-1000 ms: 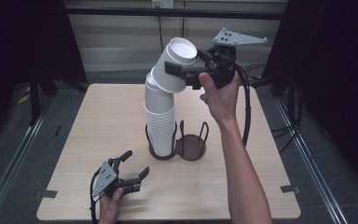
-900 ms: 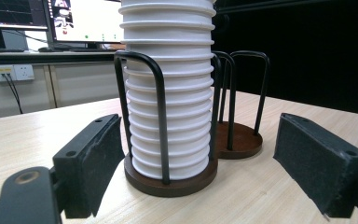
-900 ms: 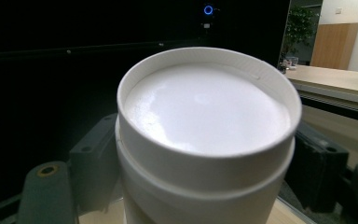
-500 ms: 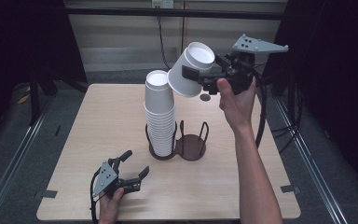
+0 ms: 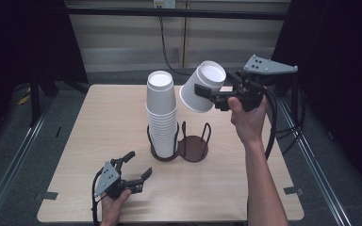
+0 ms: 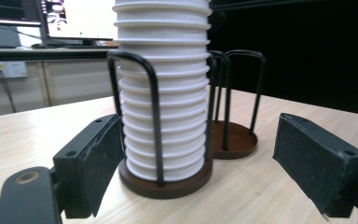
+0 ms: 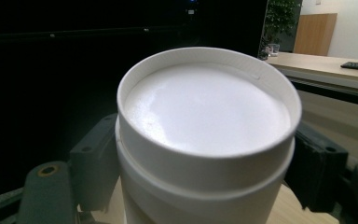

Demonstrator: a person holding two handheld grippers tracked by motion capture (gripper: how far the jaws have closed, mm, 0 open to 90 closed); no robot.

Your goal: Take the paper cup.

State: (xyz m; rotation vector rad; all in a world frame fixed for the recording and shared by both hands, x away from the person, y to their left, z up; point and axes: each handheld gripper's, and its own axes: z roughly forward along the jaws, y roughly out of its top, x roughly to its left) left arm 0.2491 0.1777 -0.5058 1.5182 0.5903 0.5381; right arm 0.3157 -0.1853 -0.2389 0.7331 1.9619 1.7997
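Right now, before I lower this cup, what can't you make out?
- Stack of white paper cups: its top is cut off by the left gripper view's upper edge.
- Dark wire two-bay holder: the stack hides its left bay's floor in the high view.
- Tilted white paper cup: its lower body runs off the right gripper view's bottom edge.
- Right claw: the cup covers where its pads press.

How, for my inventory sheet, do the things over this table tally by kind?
White cup stack: 1
Lone white cup, gripped in the right tongs: 1
Dark two-bay holder: 1
Tongs, with the left tongs open: 2
Total: 5
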